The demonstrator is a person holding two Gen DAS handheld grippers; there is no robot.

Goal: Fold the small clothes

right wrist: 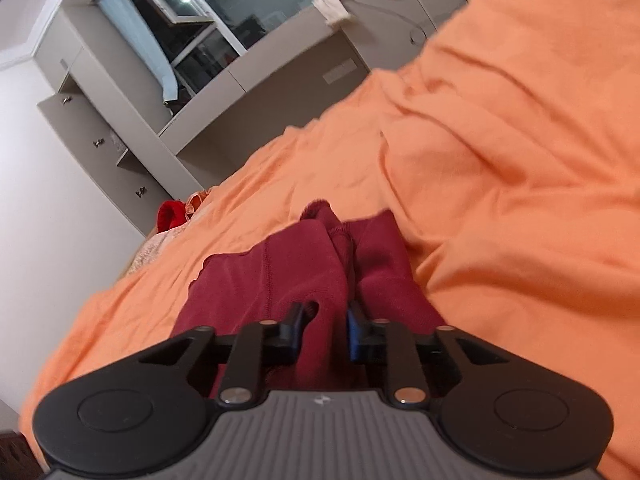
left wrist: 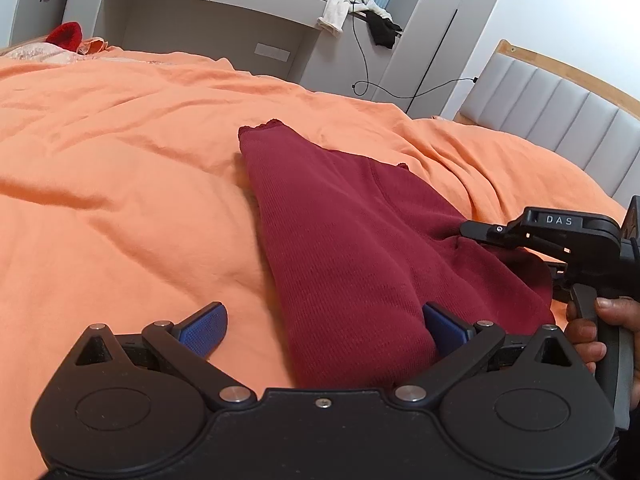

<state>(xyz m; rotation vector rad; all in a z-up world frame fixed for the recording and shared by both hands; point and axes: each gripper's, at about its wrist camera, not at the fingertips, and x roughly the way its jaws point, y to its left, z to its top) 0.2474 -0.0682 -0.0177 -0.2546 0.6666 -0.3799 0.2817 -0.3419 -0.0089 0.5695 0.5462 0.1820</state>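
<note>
Left wrist view: maroon knit garment lies on the orange bedspread; left tool gapes wide, near hem between its pads, unpinched; right tool bites the far edge.

Right wrist view: right tool narrowed, pinching a fold; fabric judged light, limp, stretchy; take hems or corners.
</note>
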